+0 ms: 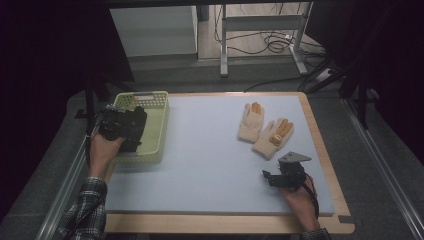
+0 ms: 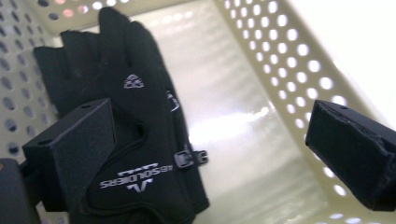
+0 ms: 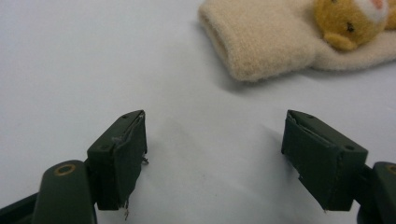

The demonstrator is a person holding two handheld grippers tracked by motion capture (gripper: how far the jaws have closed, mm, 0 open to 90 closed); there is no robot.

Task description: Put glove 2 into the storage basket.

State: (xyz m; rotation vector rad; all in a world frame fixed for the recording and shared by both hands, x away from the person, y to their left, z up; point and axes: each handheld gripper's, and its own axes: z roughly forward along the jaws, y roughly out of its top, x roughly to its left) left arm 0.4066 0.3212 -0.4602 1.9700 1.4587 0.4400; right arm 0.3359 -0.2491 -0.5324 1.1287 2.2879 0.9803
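A black glove (image 2: 135,116) with white lettering lies flat on the floor of a pale yellow perforated basket (image 1: 159,131) at the table's left edge. My left gripper (image 2: 210,154) hovers over the basket (image 2: 299,60), jaws wide apart, the glove under the left jaw and nothing pinched. Two cream knitted gloves (image 1: 250,122) (image 1: 272,137) with orange fingertips lie on the right of the pale blue mat. My right gripper (image 1: 270,177) rests low on the mat just in front of them. In the right gripper view it (image 3: 215,158) stands open, with a cream glove's cuff (image 3: 252,51) ahead.
The pale blue mat (image 1: 200,150) covers a wooden table with a bare rim at the right and front. A bear face (image 3: 350,23) is sewn on the nearer cream glove. Table legs and cables lie on the floor beyond the far edge.
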